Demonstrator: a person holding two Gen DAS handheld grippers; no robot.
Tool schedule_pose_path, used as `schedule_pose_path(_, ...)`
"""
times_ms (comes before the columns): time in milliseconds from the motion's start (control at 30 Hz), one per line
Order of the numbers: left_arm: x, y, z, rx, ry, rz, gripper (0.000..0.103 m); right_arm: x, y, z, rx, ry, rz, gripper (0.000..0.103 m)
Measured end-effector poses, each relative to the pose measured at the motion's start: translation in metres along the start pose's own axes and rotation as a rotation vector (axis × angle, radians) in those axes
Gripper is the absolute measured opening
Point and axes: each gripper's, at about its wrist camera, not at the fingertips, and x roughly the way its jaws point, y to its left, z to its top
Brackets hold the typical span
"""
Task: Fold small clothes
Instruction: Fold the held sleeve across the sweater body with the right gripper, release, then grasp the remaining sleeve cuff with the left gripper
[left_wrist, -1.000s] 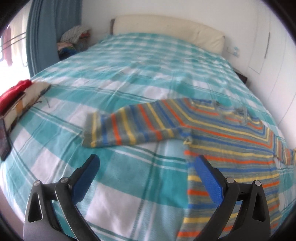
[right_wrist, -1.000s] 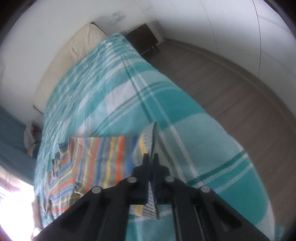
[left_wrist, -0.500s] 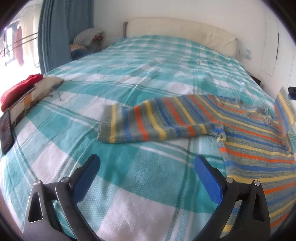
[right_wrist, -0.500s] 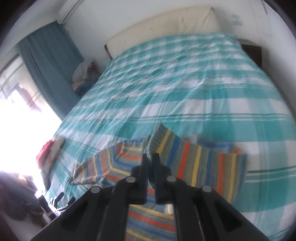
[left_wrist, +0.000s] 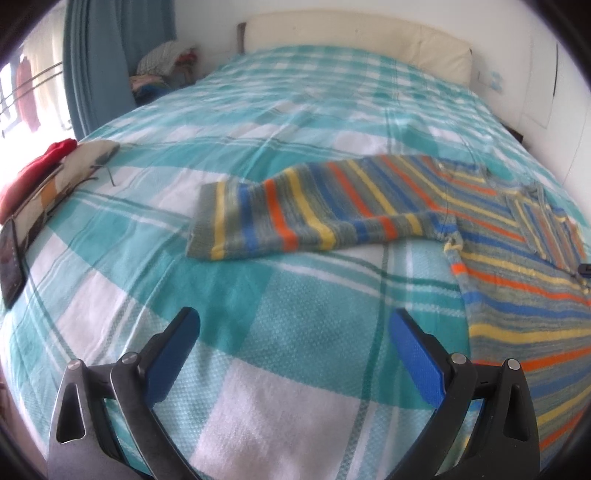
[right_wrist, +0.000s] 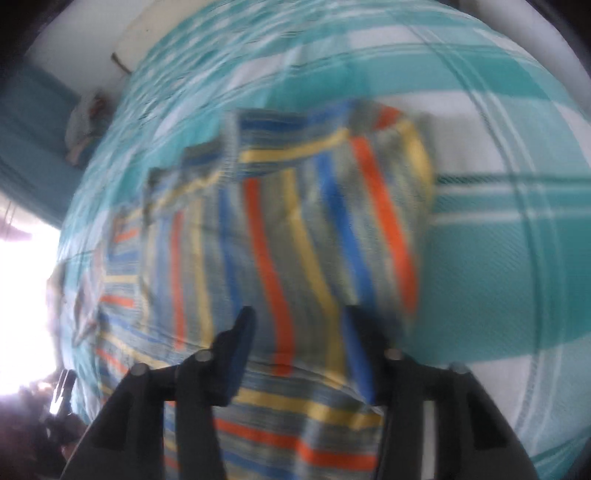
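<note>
A bed (left_wrist: 258, 122) with a turquoise-and-white checked cover fills both views. It stands against a white wall.

The left hand-held gripper (left_wrist: 295, 332) is held low over the near part of the cover. Its blue-padded fingers (left_wrist: 173, 347) are spread wide and nothing is held between them. Only bare cover is seen in the gap.

The right hand-held gripper (right_wrist: 299, 328) is pointed steeply down over the sweater (right_wrist: 295, 221). Its view is blurred by motion. The fingers are seen standing apart, and no fabric is clamped between them. Whether the tips touch the knit cannot be told.

The striped sweater (left_wrist: 517, 295) is laid flat on the bed, to the right of the left hand-held gripper. It is knitted in grey, blue, orange and yellow bands. One sleeve (left_wrist: 295, 221) is stretched out straight to the left across the cover, with its cuff well apart from the left fingers. The other sleeve (left_wrist: 546, 229) is laid folded over the body of the sweater.

At the left edge of the bed a red garment (left_wrist: 33, 173) is placed on a pale patterned cloth (left_wrist: 85, 158). A dark flat object (left_wrist: 9, 266) is set just beside it. A cream headboard (left_wrist: 351, 40) is fitted at the far end. A blue curtain (left_wrist: 103, 55) and a pile of clothes (left_wrist: 162, 62) are seen in the far left corner.
</note>
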Motion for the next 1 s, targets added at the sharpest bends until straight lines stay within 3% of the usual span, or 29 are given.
schedule_pose_path(67,0.012,-0.003,-0.005,0.018,0.06,0.015,0.102,-0.02,-0.017,-0.012,0.021,-0.072,-0.018,0.007)
schedule_pose_path(100,0.02,-0.004,-0.009,0.023,0.1,0.022,0.102,-0.034,-0.021,-0.023,0.012,-0.114,-0.049,0.016)
schedule_pose_path(133,0.026,-0.004,-0.011,0.02,0.132,0.029,0.103,-0.045,-0.024,-0.035,-0.011,-0.149,-0.091,0.034)
schedule_pose_path(200,0.029,-0.003,-0.013,0.009,0.14,0.025,0.103,-0.068,-0.025,-0.06,-0.074,-0.218,-0.133,0.052)
schedule_pose_path(267,0.031,-0.003,-0.014,0.014,0.153,0.025,0.103,-0.083,-0.03,-0.091,-0.13,-0.279,-0.179,0.056)
schedule_pose_path(333,0.032,-0.003,-0.017,0.011,0.16,0.023,0.103,-0.089,-0.041,-0.119,-0.145,-0.319,-0.22,0.066)
schedule_pose_path(400,0.029,-0.002,-0.019,0.015,0.183,0.009,0.103,-0.086,-0.061,-0.138,-0.106,-0.34,-0.234,0.07)
schedule_pose_path(500,0.006,0.01,-0.018,-0.01,0.23,-0.073,0.1,-0.09,-0.082,-0.155,-0.046,-0.4,-0.171,0.07)
schedule_pose_path(567,-0.021,0.036,-0.002,-0.081,0.166,-0.152,0.1,-0.092,-0.083,-0.153,-0.037,-0.393,-0.17,0.072)
schedule_pose_path(700,-0.043,0.111,0.057,-0.287,0.049,-0.167,0.101,-0.084,-0.076,-0.153,-0.081,-0.379,-0.193,0.083)
schedule_pose_path(767,-0.021,0.142,0.082,-0.371,0.079,-0.203,0.101,-0.08,-0.071,-0.152,-0.103,-0.374,-0.213,0.087)
schedule_pose_path(833,0.014,0.153,0.095,-0.391,0.161,-0.211,0.099,-0.078,-0.069,-0.152,-0.115,-0.372,-0.229,0.088)
schedule_pose_path(900,0.048,0.147,0.098,-0.363,0.219,-0.194,0.09,-0.078,-0.069,-0.153,-0.115,-0.374,-0.229,0.088)
schedule_pose_path(933,0.063,0.141,0.099,-0.347,0.244,-0.2,0.081,-0.079,-0.07,-0.153,-0.116,-0.376,-0.229,0.088)
schedule_pose_path(1000,0.087,0.13,0.098,-0.351,0.282,-0.232,0.075,-0.078,-0.07,-0.154,-0.118,-0.378,-0.232,0.088)
